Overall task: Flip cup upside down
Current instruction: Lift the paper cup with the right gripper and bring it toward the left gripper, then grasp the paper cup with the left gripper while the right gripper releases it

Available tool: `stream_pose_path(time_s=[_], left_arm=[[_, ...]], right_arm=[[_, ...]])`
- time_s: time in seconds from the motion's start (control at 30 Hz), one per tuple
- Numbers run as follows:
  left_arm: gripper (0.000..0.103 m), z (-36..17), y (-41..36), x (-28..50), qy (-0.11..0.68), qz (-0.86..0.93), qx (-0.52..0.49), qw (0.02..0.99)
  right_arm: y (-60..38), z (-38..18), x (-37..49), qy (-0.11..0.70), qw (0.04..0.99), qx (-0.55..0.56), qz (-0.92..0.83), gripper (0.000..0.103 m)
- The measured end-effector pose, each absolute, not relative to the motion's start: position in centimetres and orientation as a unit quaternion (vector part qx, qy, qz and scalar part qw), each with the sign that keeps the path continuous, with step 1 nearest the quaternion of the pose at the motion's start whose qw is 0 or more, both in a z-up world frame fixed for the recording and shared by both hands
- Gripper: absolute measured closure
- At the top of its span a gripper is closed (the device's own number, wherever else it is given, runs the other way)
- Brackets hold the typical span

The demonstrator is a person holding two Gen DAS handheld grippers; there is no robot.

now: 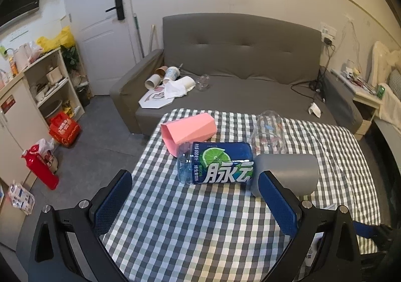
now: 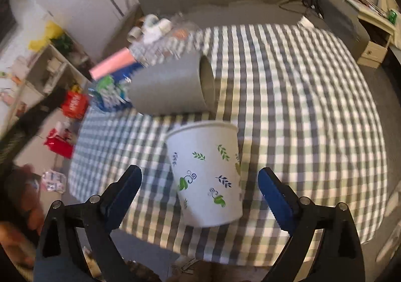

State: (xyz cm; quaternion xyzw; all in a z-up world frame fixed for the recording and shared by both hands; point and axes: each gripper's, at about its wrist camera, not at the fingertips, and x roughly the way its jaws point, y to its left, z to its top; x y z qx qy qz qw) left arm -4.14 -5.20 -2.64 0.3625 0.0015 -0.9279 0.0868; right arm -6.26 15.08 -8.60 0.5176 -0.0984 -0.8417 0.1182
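Left wrist view: left gripper (image 1: 198, 194) spread wide above the checked tablecloth (image 1: 190, 231), holding nothing, its blue ribbed pads (image 1: 114, 200) bare. Ahead of the pads, lying on its side, a clear blue drink bottle (image 1: 215, 162) with a glossy lime label. Behind the bottle, a pink faceted cup (image 1: 188, 132) on its side, touching the bottle's neck end. Right of the bottle, a smooth matte grey cup (image 1: 288, 169) on its side, touching the bottle's base. Behind the grey cup, a transparent printed glass (image 1: 269, 134). Beyond the bottle, past the table's far edge, a grey padded sofa (image 1: 250, 56) strewn with paper cups.

Right wrist view, blurred: right gripper (image 2: 199, 186) opened wide, its fingers either side of a white paper cup (image 2: 208, 174) printed with green and blue leaves, neither pad touching it. Cup stood on the gingham cloth (image 2: 300, 106), rim uppermost, leaning slightly. Just behind the paper cup, the grey cup (image 2: 170, 88) on its side, mouth turned right; left of it the bottle (image 2: 110, 93) and pink cup (image 2: 111, 66), smeared
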Motion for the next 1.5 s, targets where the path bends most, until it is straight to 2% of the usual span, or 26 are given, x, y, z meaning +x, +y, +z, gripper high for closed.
stream_pose_path(time_s=[0.2,0.3,0.4,0.6,1.0,1.03,1.17,1.5], left_arm=[[0.000,-1.1,-2.3,-2.1,0.009,-0.931,0.354,0.090],[0.000,-1.9,0.7,-0.9,-0.002,-0.924,0.374,0.072],[0.000,-4.2,3.5,-0.1,0.026,-0.909,0.414,0.042],[0.000,-8.2,8.4,0.4,0.010,-0.893,0.451,-0.006],[0.001,-12.9,10.3,-0.9,0.015,-0.872,0.488,-0.028],[0.005,-13.2,10.4,-1.1,0.019,-0.871,0.490,-0.032],[0.042,-13.4,10.2,-1.5,0.022,-0.861,0.505,-0.051],[0.043,-10.1,9.5,-2.2,-0.009,-0.846,0.526,-0.088]], right_arm=[[19.3,-4.2,-4.6,-0.056,0.084,0.456,-0.884,0.008],[22.1,-2.4,-3.4,-0.027,0.050,0.422,-0.905,0.008],[25.7,-1.7,-2.6,-0.001,0.009,0.396,-0.918,0.008],[30.7,-2.0,-3.4,-0.068,-0.016,0.410,-0.909,0.008],[30.0,-1.5,-3.4,-0.057,-0.004,0.396,-0.917,0.008],[30.0,-1.5,-3.3,-0.058,-0.003,0.396,-0.917,0.008],[29.7,-1.8,-3.3,-0.054,-0.001,0.398,-0.916,0.008],[29.3,-1.4,-3.1,-0.052,0.008,0.395,-0.917,0.008]])
